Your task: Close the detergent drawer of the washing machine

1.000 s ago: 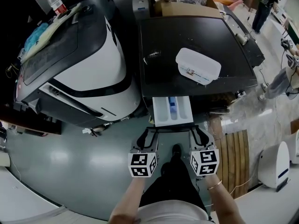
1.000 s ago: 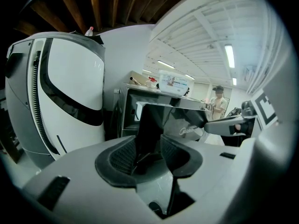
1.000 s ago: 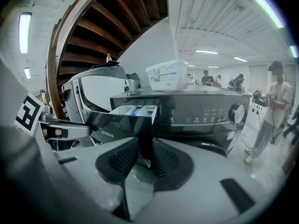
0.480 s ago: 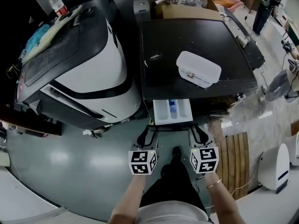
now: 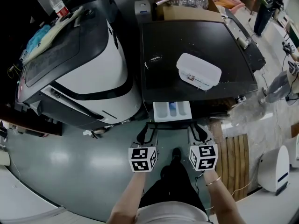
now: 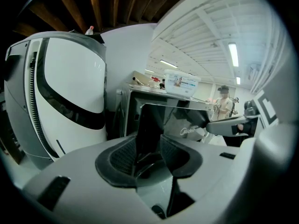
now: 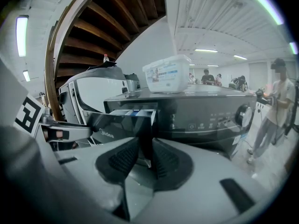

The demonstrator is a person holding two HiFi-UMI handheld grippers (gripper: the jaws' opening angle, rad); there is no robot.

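From the head view, the black washing machine (image 5: 196, 41) stands ahead with a white lidded box (image 5: 198, 71) on its top, and the detergent drawer (image 5: 172, 111) juts partly out of its front edge, its pale compartments open to view. The left claw (image 5: 148, 129) is at the drawer's left corner and the right claw (image 5: 198, 129) at its right corner, each held by one of the person's hands over the grey floor (image 5: 84, 157). A white and black machine (image 5: 88, 69) stands to the left, and a wooden slat mat (image 5: 233, 157) lies to the right. In the left gripper view, the left claw (image 6: 148, 155) has its pads drawn close on the edge of the detergent drawer (image 6: 173, 120), whose glossy dark front runs down between them; the white lidded box (image 6: 181, 83) shows above. In the right gripper view, the right claw (image 7: 145, 155) likewise pinches the other edge of the detergent drawer (image 7: 121, 125), which is partly out of the washing machine (image 7: 205, 111), with the white lidded box (image 7: 167, 73) on top.
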